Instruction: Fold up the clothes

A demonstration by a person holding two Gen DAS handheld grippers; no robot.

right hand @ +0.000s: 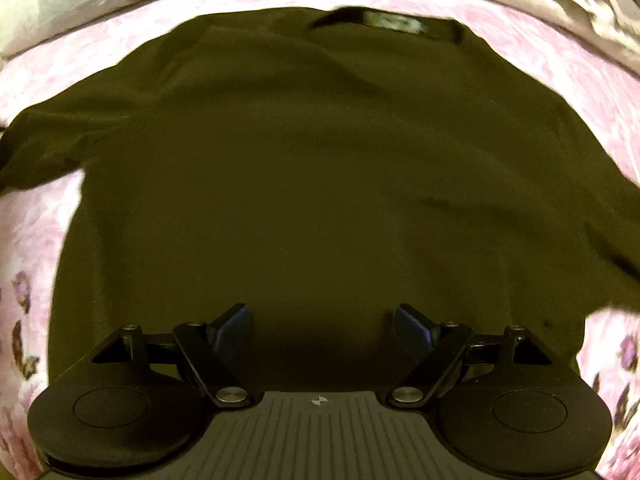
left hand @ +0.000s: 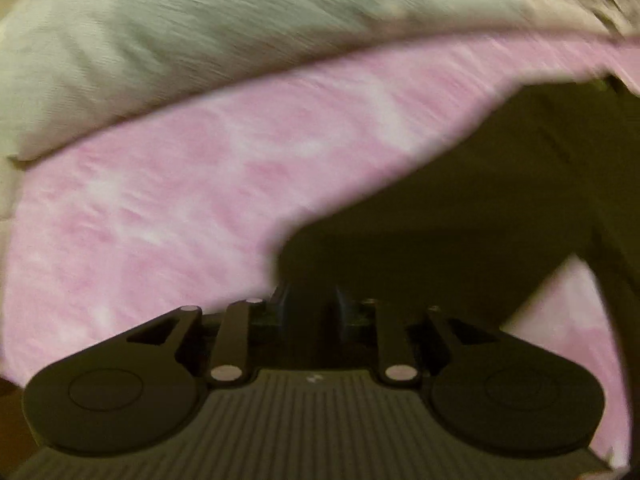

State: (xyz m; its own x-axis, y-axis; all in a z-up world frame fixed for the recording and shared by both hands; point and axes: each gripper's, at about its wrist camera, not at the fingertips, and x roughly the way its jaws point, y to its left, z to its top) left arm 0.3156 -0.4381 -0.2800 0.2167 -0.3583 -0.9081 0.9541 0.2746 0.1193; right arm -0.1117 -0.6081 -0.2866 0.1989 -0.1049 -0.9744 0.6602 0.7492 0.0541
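Left gripper (left hand: 310, 300) fingers clamping blurred dark shirt (right hand: 320, 180), right gripper (right hand: 322, 330) fingers wide

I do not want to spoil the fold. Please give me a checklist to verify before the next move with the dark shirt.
1. Left gripper has cloth: ok, its jaws are nearly closed on an edge of the dark shirt.
2. Right gripper ready to grasp: ok, jaws wide open above the shirt.
3. Right gripper holds cloth: not ok, nothing is between its jaws.
4. Shirt spread flat on the pink bedsheet: ok, only mild wrinkles.
5. Collar visible: ok, at the far end.
6. Left grip firm: cannot tell, picture blurred.
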